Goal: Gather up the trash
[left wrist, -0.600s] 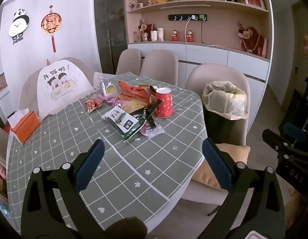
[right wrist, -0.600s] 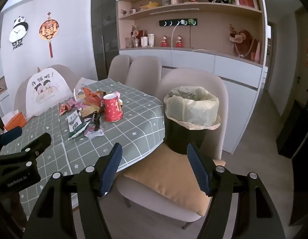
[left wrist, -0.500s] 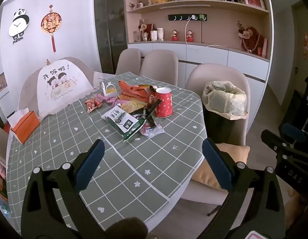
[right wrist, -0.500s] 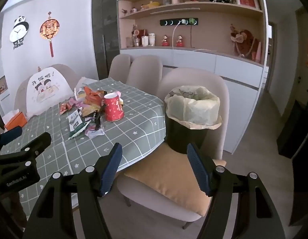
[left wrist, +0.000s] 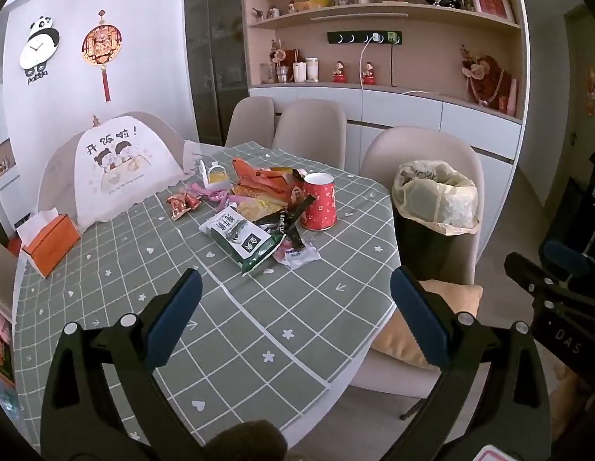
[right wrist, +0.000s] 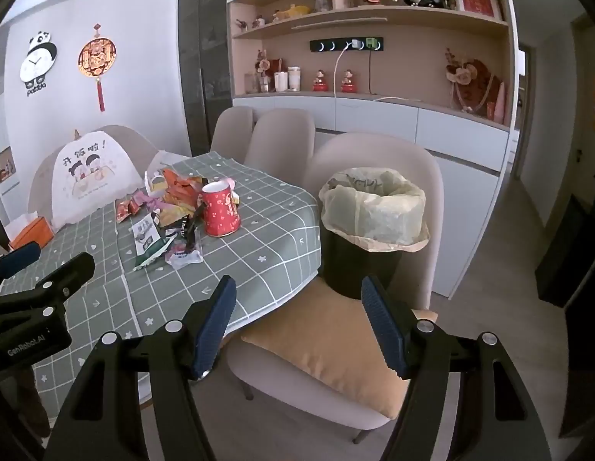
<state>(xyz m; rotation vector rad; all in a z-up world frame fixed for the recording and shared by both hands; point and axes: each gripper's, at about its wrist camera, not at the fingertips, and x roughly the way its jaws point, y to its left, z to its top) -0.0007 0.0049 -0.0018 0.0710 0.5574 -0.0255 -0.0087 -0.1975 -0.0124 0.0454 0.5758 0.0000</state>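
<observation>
A heap of snack wrappers (left wrist: 259,207) lies in the middle of the grey checked tablecloth (left wrist: 236,326), with a green-and-white packet (left wrist: 243,242) nearest me and a red paper cup (left wrist: 319,201) upright at its right. A black bin lined with a pale bag (left wrist: 436,196) stands on a chair seat at the table's right side. My left gripper (left wrist: 295,299) hovers open over the near part of the table, well short of the wrappers. My right gripper (right wrist: 299,307) is open over the chair cushion, in front of the bin (right wrist: 374,207). Neither holds anything.
A white food-cover tent (left wrist: 120,165) and an orange tissue box (left wrist: 51,242) sit at the table's left. Beige chairs (left wrist: 309,130) ring the far side. A yellow cushion (right wrist: 336,349) lies on the bin's chair. Cabinets and shelves (left wrist: 393,88) line the back wall.
</observation>
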